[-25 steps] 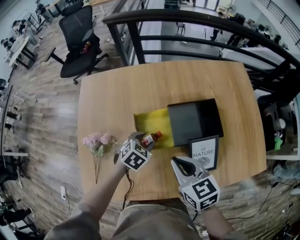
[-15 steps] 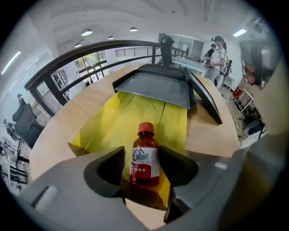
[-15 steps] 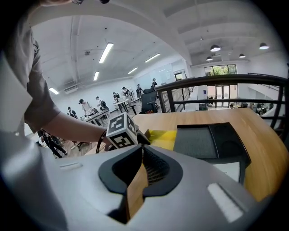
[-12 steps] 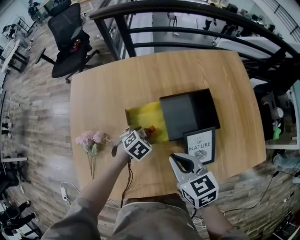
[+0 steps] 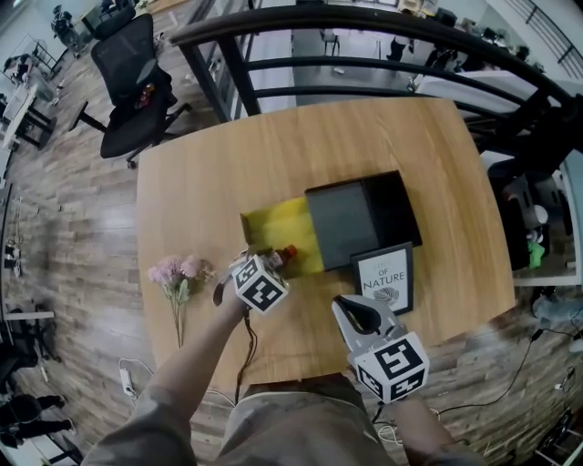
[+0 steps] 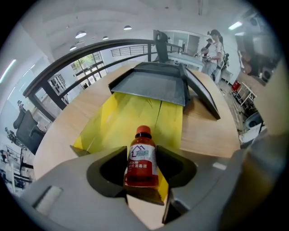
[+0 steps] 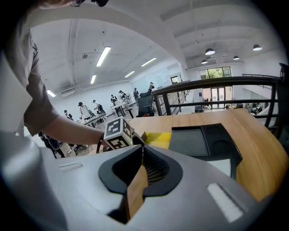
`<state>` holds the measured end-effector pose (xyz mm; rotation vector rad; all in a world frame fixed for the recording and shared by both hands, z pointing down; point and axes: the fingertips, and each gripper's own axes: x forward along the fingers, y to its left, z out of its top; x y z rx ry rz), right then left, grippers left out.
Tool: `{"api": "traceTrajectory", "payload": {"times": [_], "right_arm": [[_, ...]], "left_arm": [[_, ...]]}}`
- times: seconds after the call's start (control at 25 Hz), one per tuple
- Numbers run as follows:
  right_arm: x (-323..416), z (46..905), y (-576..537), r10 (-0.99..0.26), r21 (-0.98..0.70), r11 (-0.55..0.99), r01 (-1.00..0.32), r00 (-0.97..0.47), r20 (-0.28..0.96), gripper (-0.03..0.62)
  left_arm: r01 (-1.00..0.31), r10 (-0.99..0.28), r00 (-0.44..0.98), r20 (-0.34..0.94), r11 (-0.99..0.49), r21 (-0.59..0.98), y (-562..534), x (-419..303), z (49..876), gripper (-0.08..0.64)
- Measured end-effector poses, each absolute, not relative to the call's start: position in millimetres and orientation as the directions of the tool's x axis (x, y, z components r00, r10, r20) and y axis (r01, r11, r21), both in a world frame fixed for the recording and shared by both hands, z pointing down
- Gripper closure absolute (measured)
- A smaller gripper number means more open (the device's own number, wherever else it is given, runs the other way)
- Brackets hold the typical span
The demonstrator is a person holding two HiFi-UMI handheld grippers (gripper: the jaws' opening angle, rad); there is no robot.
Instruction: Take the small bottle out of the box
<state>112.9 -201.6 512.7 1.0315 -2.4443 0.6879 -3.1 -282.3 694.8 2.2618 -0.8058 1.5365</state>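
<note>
The small bottle (image 6: 142, 160) is red with a red cap and a white label. It lies between the jaws of my left gripper (image 6: 142, 152), cap pointing toward the box, its base over the yellow flap (image 6: 158, 191). These jaws have just been closing, and both pads now rest against the bottle's sides. In the head view the bottle (image 5: 286, 255) and left gripper (image 5: 273, 261) sit at the near left corner of the box's yellow tray (image 5: 278, 223), which is slid out of its black sleeve (image 5: 360, 218). My right gripper (image 5: 353, 309) hovers near the table's front edge, shut and empty.
A framed "OF NATURE" card (image 5: 383, 278) lies just in front of the black sleeve. A pink flower sprig (image 5: 176, 273) lies left of my left gripper. Beyond the wooden table (image 5: 273, 146) are a dark railing (image 5: 364, 27) and an office chair (image 5: 127, 82).
My left gripper has sunk with the bottle, from a little above the table down onto the yellow flap at the box's corner. The right gripper has stayed put.
</note>
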Motion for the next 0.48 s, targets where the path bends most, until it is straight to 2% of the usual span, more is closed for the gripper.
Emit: {"api": "traceTrajectory", "payload": {"times": [0.12, 0.16, 0.2, 0.48], "right_arm": [[117, 496, -206, -0.572, -0.268, 0.608, -0.747, -0.647, 0.505, 0.574], [119, 490, -208, -0.58, -0.26, 0.608, -0.75, -0.644, 0.499, 0.574], [120, 485, -209, -0.588, -0.251, 0.609, -0.752, -0.641, 0.493, 0.574], [118, 465, -208, -0.619, -0.218, 0.611, -0.761, -0.63, 0.468, 0.574]], "left_arm": [[-0.644, -0.382, 0.323, 0.866, -0.759, -0.094, -290, -3, 662, 0.364], [-0.67, -0.423, 0.34, 0.84, -0.736, -0.1, -293, -5, 648, 0.434], [-0.694, -0.46, 0.354, 0.815, -0.713, -0.101, -295, -6, 636, 0.56], [-0.722, -0.491, 0.351, 0.798, -0.684, -0.103, -289, -20, 618, 0.56]]}}
